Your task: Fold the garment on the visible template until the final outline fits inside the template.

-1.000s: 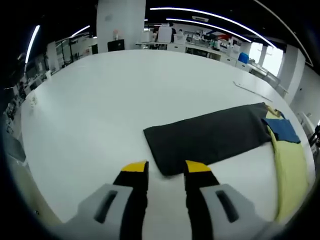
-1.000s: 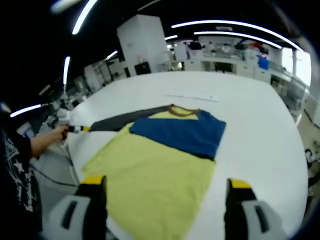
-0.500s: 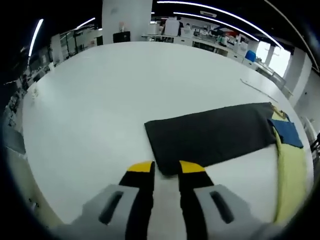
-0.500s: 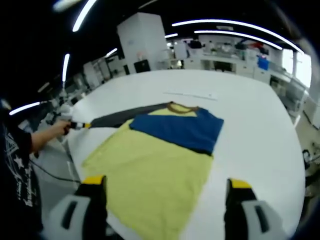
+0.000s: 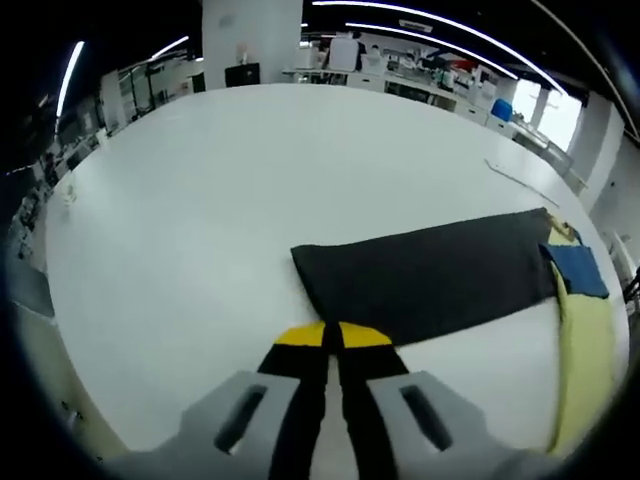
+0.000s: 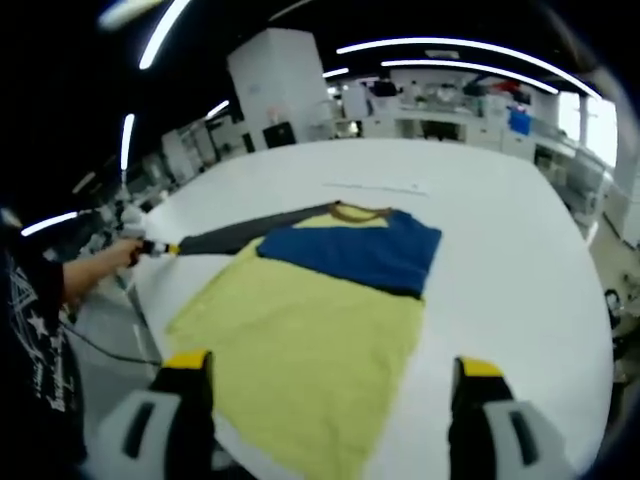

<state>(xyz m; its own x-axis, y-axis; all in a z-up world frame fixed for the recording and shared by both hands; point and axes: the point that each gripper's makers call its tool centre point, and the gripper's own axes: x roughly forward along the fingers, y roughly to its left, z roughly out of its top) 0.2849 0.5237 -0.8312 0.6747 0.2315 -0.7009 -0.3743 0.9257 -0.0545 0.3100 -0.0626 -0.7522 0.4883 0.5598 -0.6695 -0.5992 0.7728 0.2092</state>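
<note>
Your left hand-held gripper (image 5: 330, 335) has pinched its yellow tips together at the near corner of the dark grey sleeve (image 5: 425, 280); whether cloth sits between them is hard to make out. A second ago those tips stood apart. The round white bench (image 5: 200, 200) lies bare beyond the sleeve. Your right hand-held gripper (image 6: 325, 372) hangs wide over the yellow, blue-folded garment (image 6: 310, 330), whose near hem reaches the bench edge.
</note>
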